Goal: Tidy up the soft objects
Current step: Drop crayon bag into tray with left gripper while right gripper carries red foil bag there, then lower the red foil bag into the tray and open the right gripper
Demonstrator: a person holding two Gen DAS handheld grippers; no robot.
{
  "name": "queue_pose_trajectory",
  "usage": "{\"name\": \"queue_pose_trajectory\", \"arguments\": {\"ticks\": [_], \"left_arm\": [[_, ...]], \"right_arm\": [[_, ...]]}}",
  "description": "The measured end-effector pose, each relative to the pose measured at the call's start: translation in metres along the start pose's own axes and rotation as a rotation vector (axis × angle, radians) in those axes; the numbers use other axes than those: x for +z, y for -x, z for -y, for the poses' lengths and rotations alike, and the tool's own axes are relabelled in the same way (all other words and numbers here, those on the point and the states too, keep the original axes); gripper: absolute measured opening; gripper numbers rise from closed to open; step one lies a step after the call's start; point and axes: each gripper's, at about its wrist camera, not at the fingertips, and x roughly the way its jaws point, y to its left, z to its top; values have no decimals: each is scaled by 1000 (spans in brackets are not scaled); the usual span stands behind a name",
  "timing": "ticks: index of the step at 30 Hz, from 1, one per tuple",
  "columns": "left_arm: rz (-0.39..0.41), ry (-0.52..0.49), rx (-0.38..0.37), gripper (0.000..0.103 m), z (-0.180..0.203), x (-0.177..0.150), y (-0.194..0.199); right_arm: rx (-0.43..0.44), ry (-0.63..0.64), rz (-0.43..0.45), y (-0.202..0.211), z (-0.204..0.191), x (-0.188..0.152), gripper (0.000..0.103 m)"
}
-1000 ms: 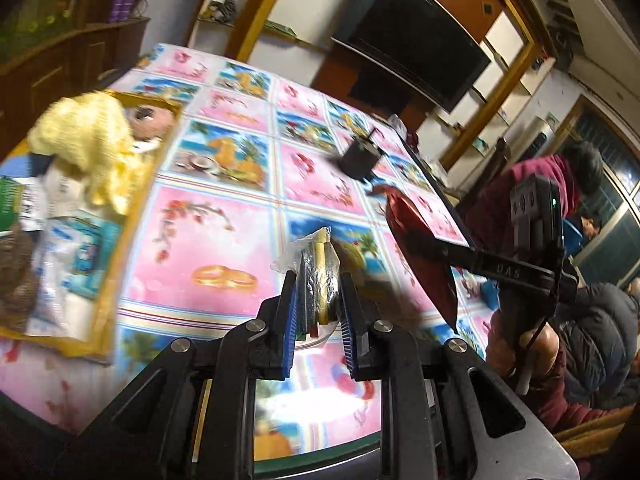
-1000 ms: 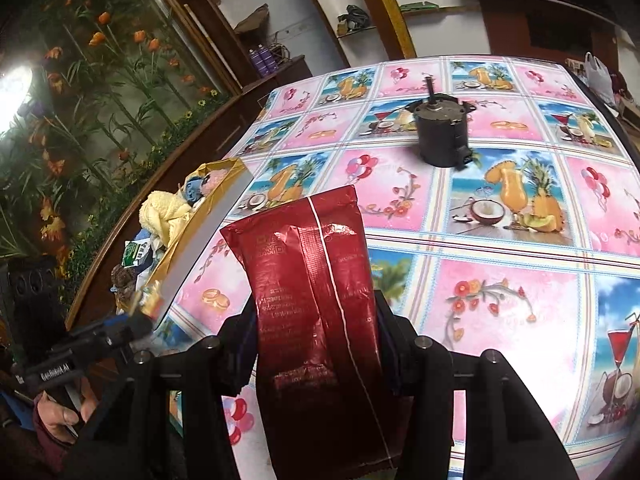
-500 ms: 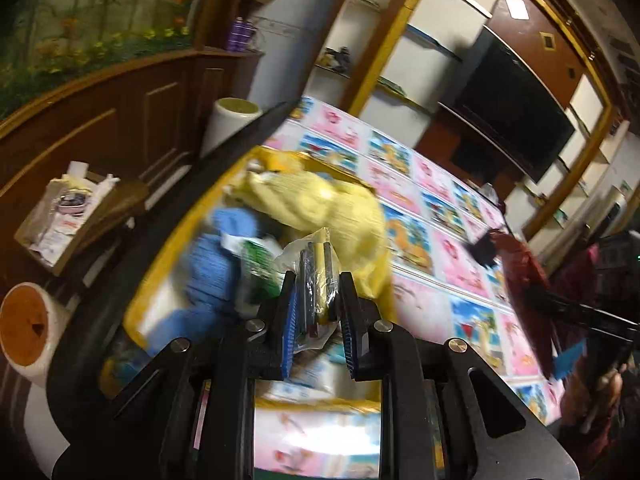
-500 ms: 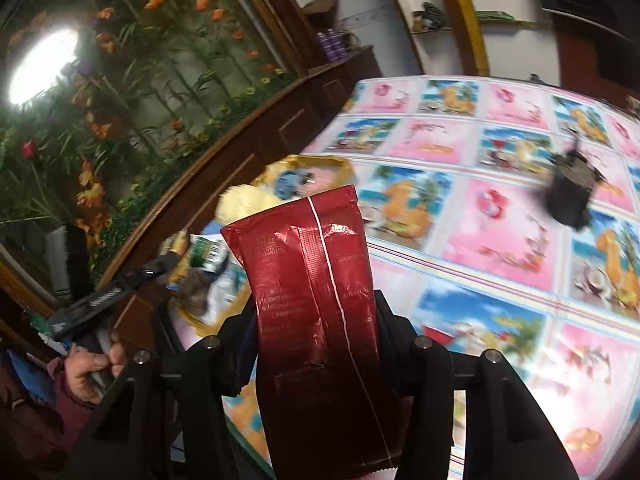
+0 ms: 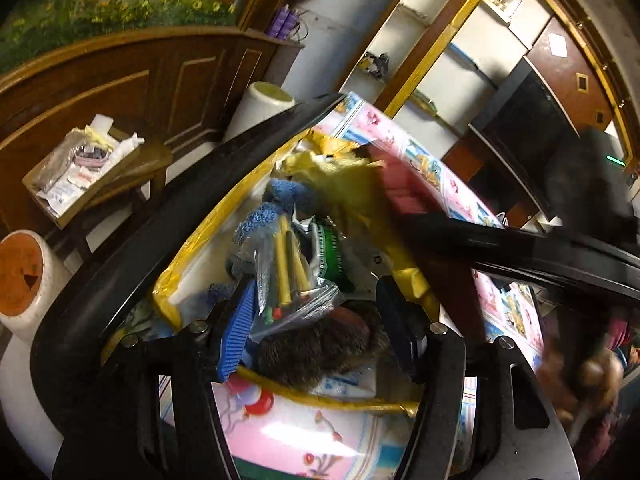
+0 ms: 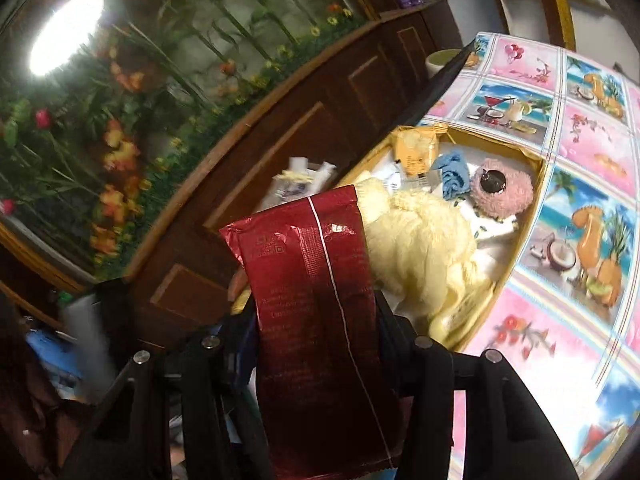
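Currently left gripper [image 5: 316, 320] jaws are opening, with a clear bag [image 5: 286, 280] of yellow and dark sticks between them; it leans on the left blue pad [image 5: 236, 334], right pad clear of it. Bag sits over the yellow-rimmed tray [image 5: 176, 280], above a brown furry item [image 5: 320, 348] at the tray's near edge. Farther in the tray: blue cloth [image 5: 280, 200], green-and-white packet [image 5: 326, 248], yellow plush [image 5: 352, 192].

Right gripper [image 6: 316, 344] is clamped on a red foil pouch [image 6: 316, 300], standing upright, its top over the tray's [image 6: 528, 216] left side. Same pouch shows blurred in the left view [image 5: 400, 188], over the tray's far-right part. Right view also shows the yellow plush [image 6: 420, 248] mid-tray, a pink fuzzy toy [image 6: 504, 188] and blue cloth [image 6: 454, 174] beyond it, an orange packet [image 6: 416, 150] at the far end.

Tray sits at the left edge of a table [image 6: 580, 152] covered in a glossy cloth with pink and blue fruit-drink squares. Left of the table: dark wood panelling [image 6: 320, 128], a flower mural [image 6: 120, 80] with bright lamp glare, a side box of papers [image 5: 80, 164], white rolls [image 5: 24, 280]. Far: white shelves with gold trim [image 5: 452, 48], a dark TV [image 5: 524, 120].
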Motion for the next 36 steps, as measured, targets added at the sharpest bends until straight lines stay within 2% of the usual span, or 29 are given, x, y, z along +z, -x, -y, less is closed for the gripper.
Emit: {"name": "queue_pose_trajectory", "arguments": {"ticks": [4,6,9,11,13,17,19,22,25,27,29,31,33,36], "left_arm": [[13,-20,3,62,4,-3,11],[25,-27,-6,62,6,-4,17],[65,-42,-2,64,12,-7,26],[86,-44,-3,66,16,-8,30],[94,-52,-13,66,21,-9,31],[115,-98,-25,66,41,-12,38],[124,-134,-35,66,54,-17,41],[122,-177,-65,70,76,-25,40],[98,-226,-94,70,101,-32,32],[73,-266,-94,70,119,-38,25],[56,-317,-70,70,138,-43,18],[69,-378,-18,70,154,-47,17],[113,-446,92,70,166,-50,20],[166,-494,236,70,173,-53,23]], "right_arm": [[-208,68,14,-29,-2,10,51],[-281,108,-7,-41,-4,8,54],[-241,130,12,-31,-7,-1,56],[-222,160,71,-13,-11,-7,64],[-212,190,149,14,-15,-17,74],[-174,185,228,76,-5,-47,76],[-161,152,228,104,9,-71,76],[-185,65,227,137,30,-125,76],[-163,-30,245,153,44,-181,76],[-177,-64,273,156,52,-205,76],[-190,-94,288,155,62,-216,76],[-224,-123,259,154,75,-219,76],[-226,-153,279,162,86,-217,76],[-238,-143,301,172,92,-213,76]]}}
